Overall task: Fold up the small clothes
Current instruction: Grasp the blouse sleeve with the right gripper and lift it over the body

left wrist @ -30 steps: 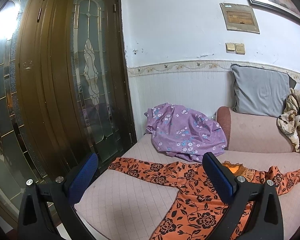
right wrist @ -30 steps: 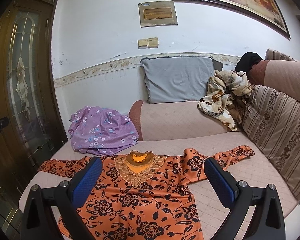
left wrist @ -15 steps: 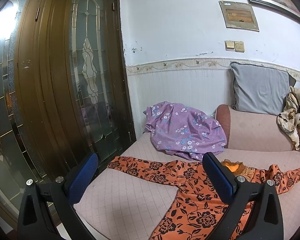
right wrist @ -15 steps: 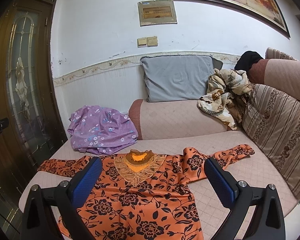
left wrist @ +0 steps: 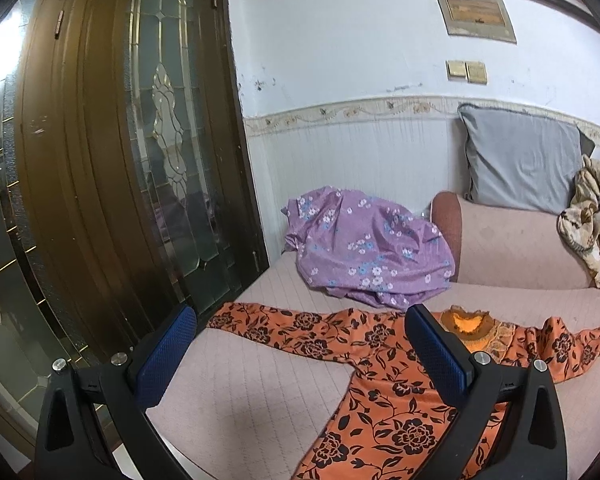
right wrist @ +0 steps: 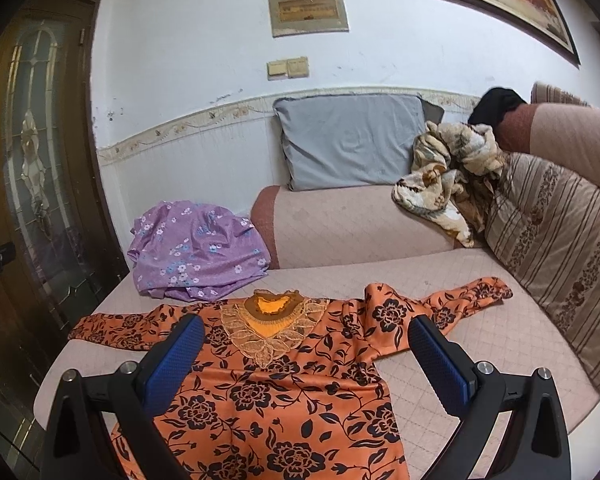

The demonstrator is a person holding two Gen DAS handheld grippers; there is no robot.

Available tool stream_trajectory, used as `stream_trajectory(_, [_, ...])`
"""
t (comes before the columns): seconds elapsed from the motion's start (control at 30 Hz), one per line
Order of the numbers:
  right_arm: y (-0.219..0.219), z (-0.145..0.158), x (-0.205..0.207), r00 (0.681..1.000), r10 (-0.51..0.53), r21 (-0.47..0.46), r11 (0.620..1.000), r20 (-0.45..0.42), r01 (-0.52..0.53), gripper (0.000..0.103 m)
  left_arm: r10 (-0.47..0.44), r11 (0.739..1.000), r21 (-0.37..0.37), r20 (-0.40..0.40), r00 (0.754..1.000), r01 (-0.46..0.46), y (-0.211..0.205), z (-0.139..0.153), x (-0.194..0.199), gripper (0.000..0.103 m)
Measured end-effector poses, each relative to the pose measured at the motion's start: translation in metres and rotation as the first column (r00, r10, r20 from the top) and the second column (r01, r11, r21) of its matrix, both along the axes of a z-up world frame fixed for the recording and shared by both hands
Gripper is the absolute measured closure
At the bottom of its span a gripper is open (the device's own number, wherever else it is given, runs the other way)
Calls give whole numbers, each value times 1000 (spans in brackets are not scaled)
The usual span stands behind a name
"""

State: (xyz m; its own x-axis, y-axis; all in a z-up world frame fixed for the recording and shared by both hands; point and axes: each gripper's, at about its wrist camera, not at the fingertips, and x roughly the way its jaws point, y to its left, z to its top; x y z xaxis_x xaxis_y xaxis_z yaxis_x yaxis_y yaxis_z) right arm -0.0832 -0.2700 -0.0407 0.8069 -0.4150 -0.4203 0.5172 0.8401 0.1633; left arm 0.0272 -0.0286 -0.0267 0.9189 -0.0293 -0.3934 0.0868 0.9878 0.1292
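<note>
Hovering: left tongs (left wrist: pixel 300 348) and right tongs (right wrist: pixel 306 356), both released, empty.
Blouse: orange floral blouse (right wrist: pixel 284 384) flat before purple garment (right wrist: pixel 196 248).
Risk: slippery fabric may bunch if pinched unevenly.

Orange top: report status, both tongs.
Left tongs open, empty. Right tongs open, empty. Orange top spread flat on sofa, sleeves out, unfolded. Purple cloth heaped just behind collar.

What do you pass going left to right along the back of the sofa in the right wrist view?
Glass-panelled door → purple floral garment → grey pillow → crumpled beige blanket → striped cushion.
</note>
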Motion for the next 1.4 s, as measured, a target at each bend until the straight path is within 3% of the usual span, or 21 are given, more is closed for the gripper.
stream_trajectory(0.47, [-115,-68,27,980,-169,196,963,-106,187,0,-45,993,105,-142,989,60,-75,-68,58,0])
stream_trajectory(0.6, [-175,-104,40,972,-199,312,922,-126,229,0,-105,984,109,-300,948,143,-105,-121,93,0])
stream_trajectory(0.73, [-265,-162,38,959,-261,525,804,-110,279,0,-164,970,68,-522,837,233,-137,-210,132,0])
stream_trajectory(0.83, [-332,-214,13,921,-387,713,631,-52,305,1,-179,962,58,-600,780,266,-155,-259,146,0])
stream_trajectory(0.87, [-350,-229,4,901,-432,757,579,-30,303,1,-187,962,47,-609,771,271,-157,-266,147,0])
stream_trajectory(0.9, [-361,-239,-2,887,-460,776,551,-25,307,3,-200,961,31,-613,765,276,-160,-275,151,0])
stream_trajectory(0.97, [-387,-259,-12,848,-529,815,476,-34,329,12,-223,958,5,-611,759,285,-163,-285,155,0])
stream_trajectory(1.0, [-394,-264,-13,841,-541,830,461,-18,314,14,-235,956,-6,-612,755,293,-164,-289,156,0])
stream_trajectory(1.07, [-414,-274,-9,830,-558,848,451,24,279,17,-253,950,-15,-625,738,313,-165,-303,161,0])
stream_trajectory(1.13, [-428,-279,1,829,-559,843,450,7,296,18,-268,947,-18,-588,763,319,-164,-304,160,0])
stream_trajectory(1.27, [-454,-294,23,820,-571,836,441,-18,326,18,-278,947,-29,-569,774,320,-161,-307,159,0])
stream_trajectory(1.4, [-480,-296,38,810,-585,787,487,-27,378,18,-276,947,-23,-565,777,320,-158,-307,155,0])
